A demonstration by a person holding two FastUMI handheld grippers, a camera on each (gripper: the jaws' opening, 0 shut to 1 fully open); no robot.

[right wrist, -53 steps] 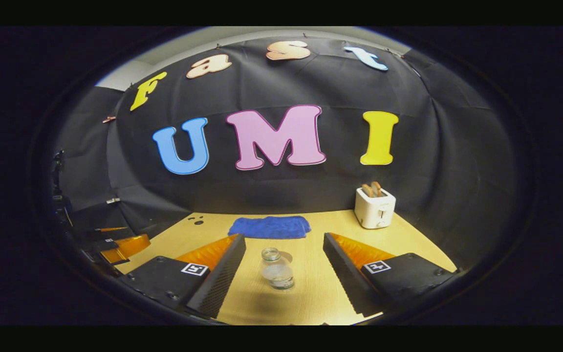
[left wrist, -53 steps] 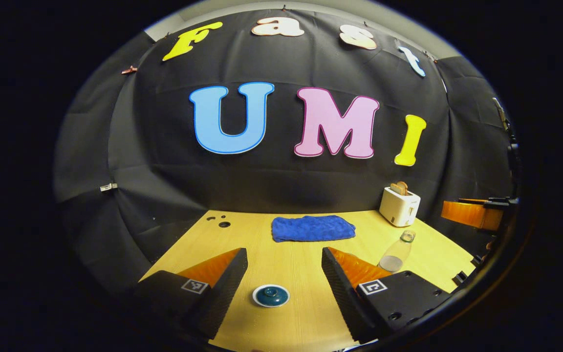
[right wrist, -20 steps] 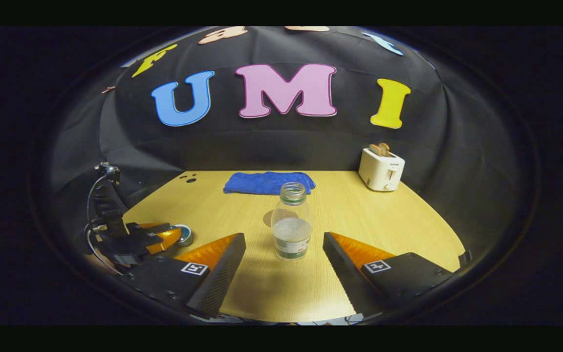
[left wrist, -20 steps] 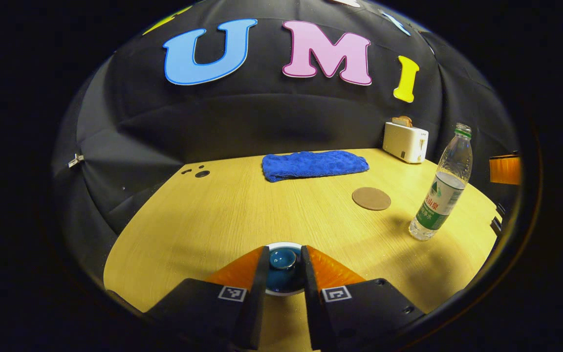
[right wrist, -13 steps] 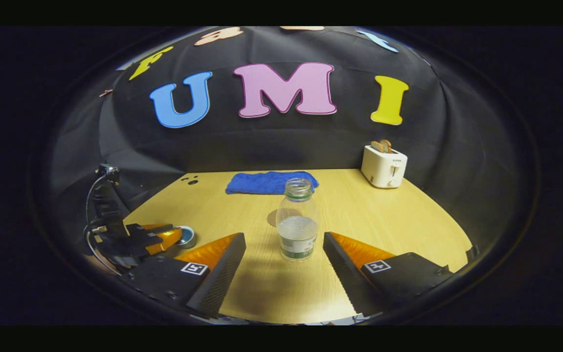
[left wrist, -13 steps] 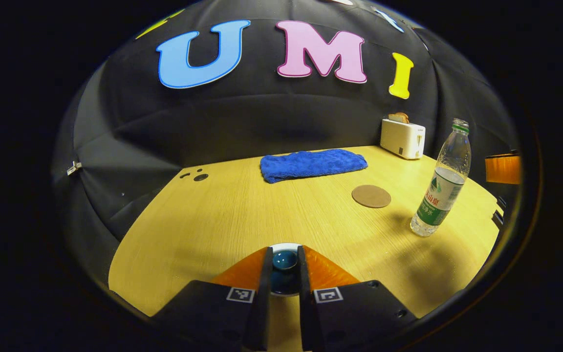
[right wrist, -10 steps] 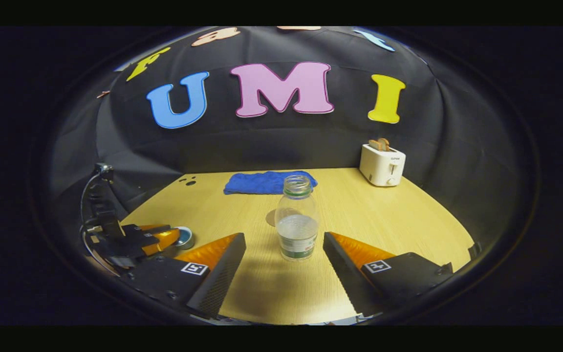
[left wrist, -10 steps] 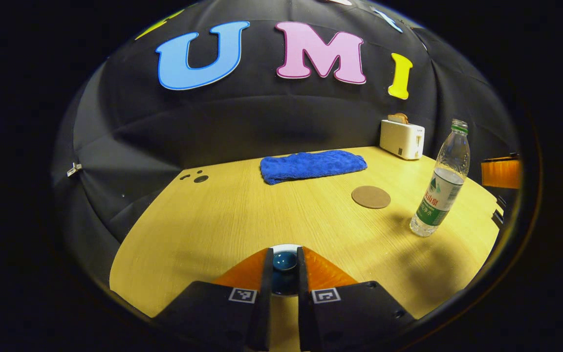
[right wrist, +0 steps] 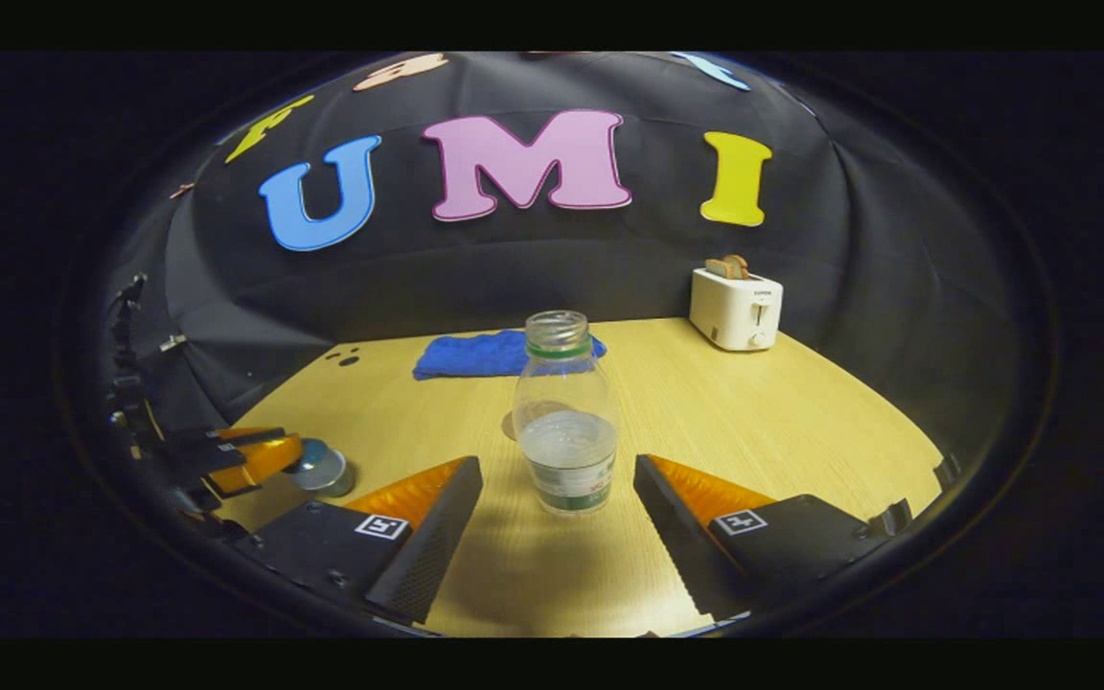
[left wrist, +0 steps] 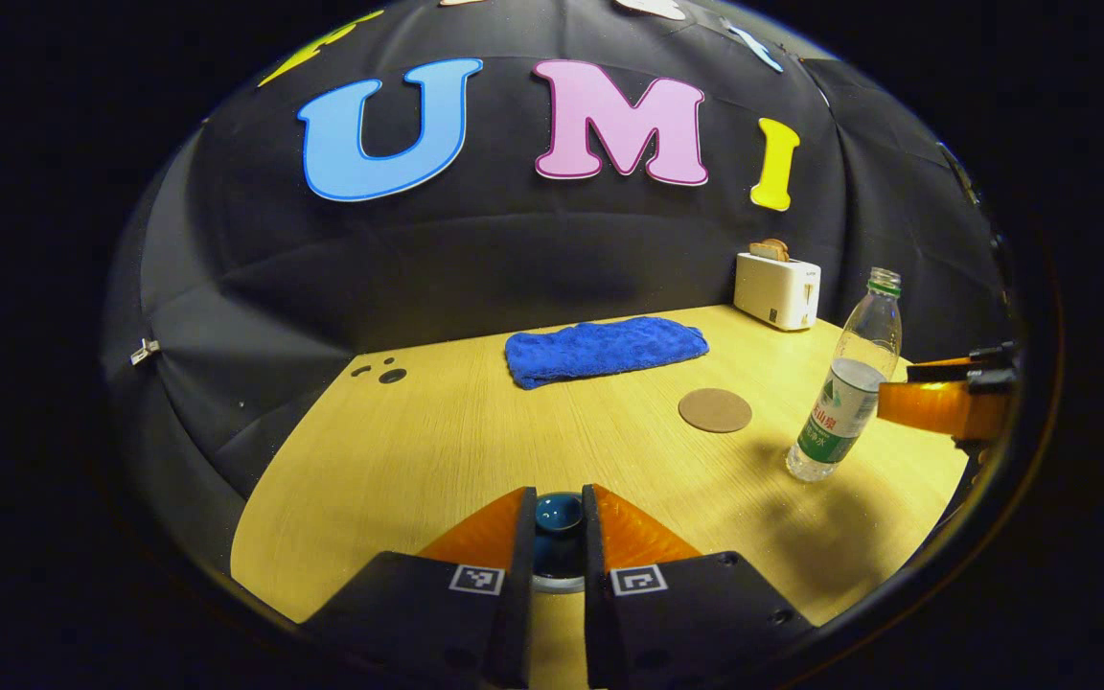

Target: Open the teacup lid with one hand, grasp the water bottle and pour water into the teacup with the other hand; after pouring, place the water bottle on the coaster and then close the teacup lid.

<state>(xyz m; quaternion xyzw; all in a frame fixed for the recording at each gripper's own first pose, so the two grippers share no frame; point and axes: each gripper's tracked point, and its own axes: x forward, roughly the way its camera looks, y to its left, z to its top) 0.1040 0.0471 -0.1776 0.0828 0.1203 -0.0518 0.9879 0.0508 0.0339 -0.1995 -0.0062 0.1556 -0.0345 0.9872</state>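
Note:
My left gripper (left wrist: 558, 494) is shut on the knob of the dark teal teacup lid (left wrist: 558, 513). In the right gripper view that gripper (right wrist: 269, 458) holds the lid (right wrist: 309, 450) tilted just above the grey teacup (right wrist: 332, 476) at the table's left. The clear, uncapped water bottle (right wrist: 566, 431), about half full, stands upright between the tips of my open right gripper (right wrist: 557, 470), untouched. The bottle (left wrist: 844, 393) is at the right in the left gripper view, with a finger of the right gripper (left wrist: 931, 404) beside it. A round brown coaster (left wrist: 715, 410) lies left of the bottle.
A folded blue towel (left wrist: 605, 347) lies at the back of the wooden table (left wrist: 437, 441). A white toaster (left wrist: 777, 287) holding toast stands at the back right. Small dark holes (left wrist: 389, 374) mark the table's back left corner. Black cloth walls close off the table.
My left gripper came down and shut on the lid's knob, then raised the lid off the cup. My right gripper moved in until the bottle stands between its open fingers.

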